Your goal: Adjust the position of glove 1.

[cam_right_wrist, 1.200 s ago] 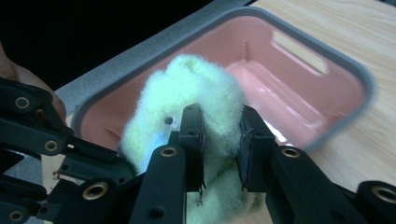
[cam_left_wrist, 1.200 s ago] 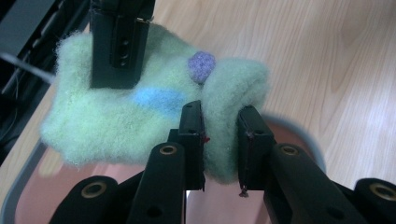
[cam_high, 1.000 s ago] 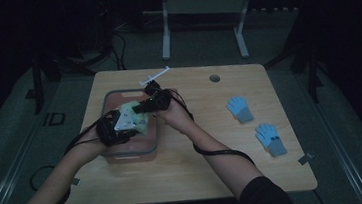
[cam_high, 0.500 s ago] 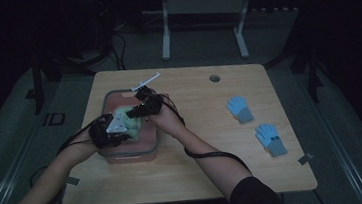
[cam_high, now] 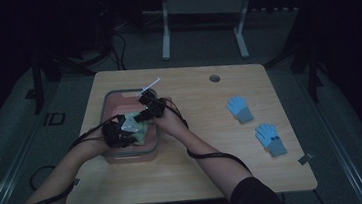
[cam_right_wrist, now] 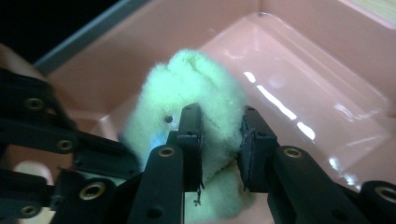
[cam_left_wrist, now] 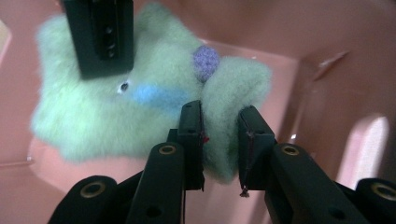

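Over the pink bin, both tongs pinch the plush toy.

We count one pale green plush toy in one pink bin near the tabletop's left edge, two blue gloves toward its right edge, and two hand-held grippers, left and right.

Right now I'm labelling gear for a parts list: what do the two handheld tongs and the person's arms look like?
Both tongs, left and right, are black, with two flat rectangular pads on jointed arms with brass-coloured rivets. A dark cable trails from each. The forearms are bare; a dark sleeve shows at the right upper arm.
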Available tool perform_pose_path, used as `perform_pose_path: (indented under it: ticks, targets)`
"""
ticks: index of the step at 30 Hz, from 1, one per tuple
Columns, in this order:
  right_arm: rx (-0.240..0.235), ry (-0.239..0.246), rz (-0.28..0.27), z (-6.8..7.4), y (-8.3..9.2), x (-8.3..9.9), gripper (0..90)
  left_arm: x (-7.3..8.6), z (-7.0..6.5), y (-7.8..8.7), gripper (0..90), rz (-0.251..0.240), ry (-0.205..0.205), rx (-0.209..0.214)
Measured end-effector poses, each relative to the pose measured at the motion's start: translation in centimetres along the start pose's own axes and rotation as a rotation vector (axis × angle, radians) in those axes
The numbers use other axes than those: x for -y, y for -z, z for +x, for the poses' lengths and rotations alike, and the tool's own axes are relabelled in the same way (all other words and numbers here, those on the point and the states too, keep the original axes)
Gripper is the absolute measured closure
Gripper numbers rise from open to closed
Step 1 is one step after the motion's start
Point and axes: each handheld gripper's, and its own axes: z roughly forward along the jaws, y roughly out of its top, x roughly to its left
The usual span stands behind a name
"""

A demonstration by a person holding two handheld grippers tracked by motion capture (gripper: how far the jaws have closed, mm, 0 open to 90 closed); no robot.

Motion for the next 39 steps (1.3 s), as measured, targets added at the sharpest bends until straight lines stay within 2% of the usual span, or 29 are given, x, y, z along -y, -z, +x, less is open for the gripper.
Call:
perform_pose_path:
  ticks: [3, 5, 8, 13, 16, 19, 22, 24, 26, 29, 31, 33, 34, 35, 37, 39]
  targets:
    - [-0.006, 0.007, 0.016, -0.5, -0.4, -0.5, 72.9, -0.1, 0.5, -0.4, 74.7, 0.012, 0.005, 0.007]
    - [-0.007, 0.018, 0.030, -0.6, -0.8, -0.7, 72.6, -0.2, 0.6, -0.9, 74.7, 0.029, -0.006, 0.013]
    - [0.007, 0.024, 0.046, -0.9, -1.2, -1.0, 72.0, -0.3, 1.0, -1.4, 74.3, 0.036, -0.010, 0.012]
    - [0.017, 0.007, 0.051, -1.3, -1.6, -1.2, 68.2, -0.4, 1.4, -2.0, 72.6, 0.042, -0.003, 0.034]
    - [0.012, 0.009, 0.051, -1.3, -1.5, -1.2, 58.9, -0.6, 1.4, -2.4, 62.0, 0.078, -0.002, 0.038]
    - [0.009, 0.000, 0.042, -1.4, -1.3, -1.2, 59.1, -0.7, 1.3, -2.3, 53.4, 0.065, 0.023, 0.045]
    - [0.001, 0.000, 0.030, -1.4, -0.9, -1.1, 58.2, -0.6, 1.1, -2.2, 48.6, 0.083, 0.031, 0.050]
    - [-0.001, 0.006, 0.022, -1.3, -0.4, -1.0, 57.8, -0.5, 1.1, -1.9, 46.6, 0.081, 0.051, 0.057]
    - [-0.007, 0.008, 0.006, -1.2, 0.2, -0.9, 57.0, -0.3, 1.0, -1.5, 43.2, 0.065, 0.076, 0.043]
    - [-0.014, 0.020, -0.015, -1.0, 1.4, -0.8, 54.3, -0.2, 0.9, -0.6, 34.6, 0.012, 0.129, 0.023]
    - [-0.019, 0.029, -0.027, -1.0, 2.2, -0.7, 52.6, -0.3, 0.9, -0.2, 25.6, -0.007, 0.174, 0.020]
    - [-0.023, 0.029, -0.037, -0.8, 3.1, -0.6, 51.8, -0.5, 0.9, 0.3, 20.7, -0.023, 0.205, 0.009]
    - [-0.026, 0.033, -0.044, -0.8, 3.6, -0.4, 51.1, -0.5, 1.0, 0.5, 16.2, -0.030, 0.218, 0.026]
    - [-0.031, 0.033, -0.051, -0.8, 4.0, -0.3, 50.1, -0.7, 1.0, 0.7, 14.1, -0.040, 0.226, 0.024]
    - [-0.050, 0.033, -0.058, -0.9, 4.7, 0.1, 45.7, -0.9, 1.0, 1.0, 13.9, -0.071, 0.256, 0.028]
    - [-0.053, 0.036, -0.065, -1.0, 5.4, 0.6, 44.0, -1.2, 1.0, 1.1, 8.8, -0.096, 0.284, 0.057]
